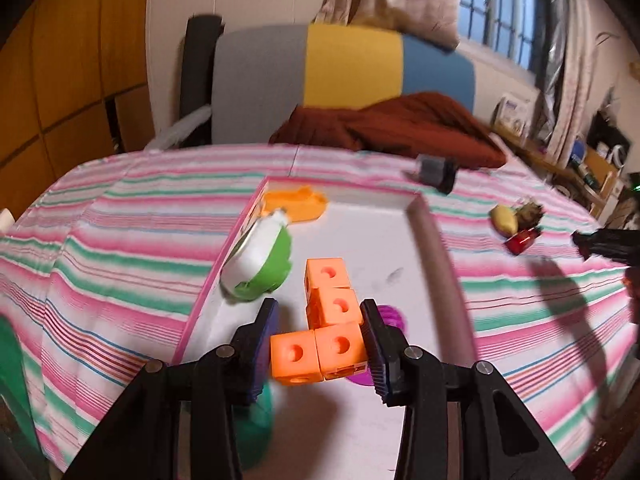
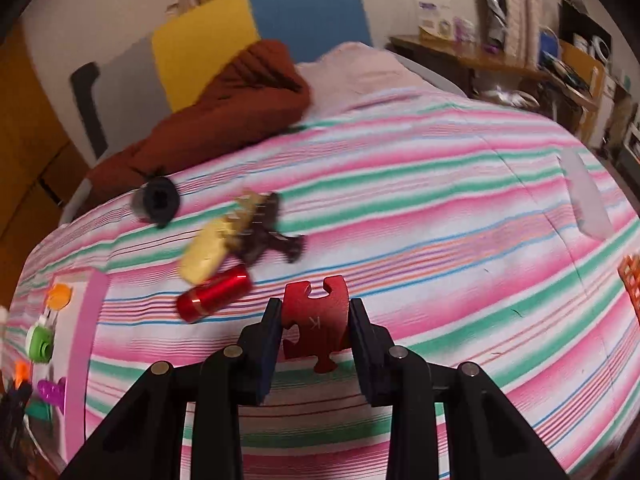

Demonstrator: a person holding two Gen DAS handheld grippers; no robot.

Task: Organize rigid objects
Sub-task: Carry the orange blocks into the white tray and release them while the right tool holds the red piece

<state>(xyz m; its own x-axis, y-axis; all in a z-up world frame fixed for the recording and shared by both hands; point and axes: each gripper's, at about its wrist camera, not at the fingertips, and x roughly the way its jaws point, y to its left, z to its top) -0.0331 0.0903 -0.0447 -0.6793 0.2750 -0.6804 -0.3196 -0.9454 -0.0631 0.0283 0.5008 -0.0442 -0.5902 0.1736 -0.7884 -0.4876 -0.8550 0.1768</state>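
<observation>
My left gripper point(image 1: 320, 312) is shut on an orange chain of linked cubes point(image 1: 326, 320), held above a white tray with a pink rim point(image 1: 424, 248). In the tray lie a green-and-white toy point(image 1: 260, 260), an orange piece point(image 1: 296, 204) and a purple piece point(image 1: 390, 314). My right gripper point(image 2: 314, 308) is shut on a red puzzle-shaped piece point(image 2: 314, 320) above the striped cloth point(image 2: 440, 240). Ahead of it on the cloth lie a red cylinder point(image 2: 214, 298), a yellow toy point(image 2: 208, 252), a dark spiky toy point(image 2: 266, 228) and a black-and-grey cylinder point(image 2: 158, 200).
The tray's edge point(image 2: 94, 340) shows at the left of the right wrist view. A brown blanket point(image 1: 392, 124) and a colour-block headboard point(image 1: 344, 64) lie beyond the cloth. An orange lattice object point(image 2: 632, 280) is at the right edge. A cluttered shelf point(image 2: 560, 64) stands far right.
</observation>
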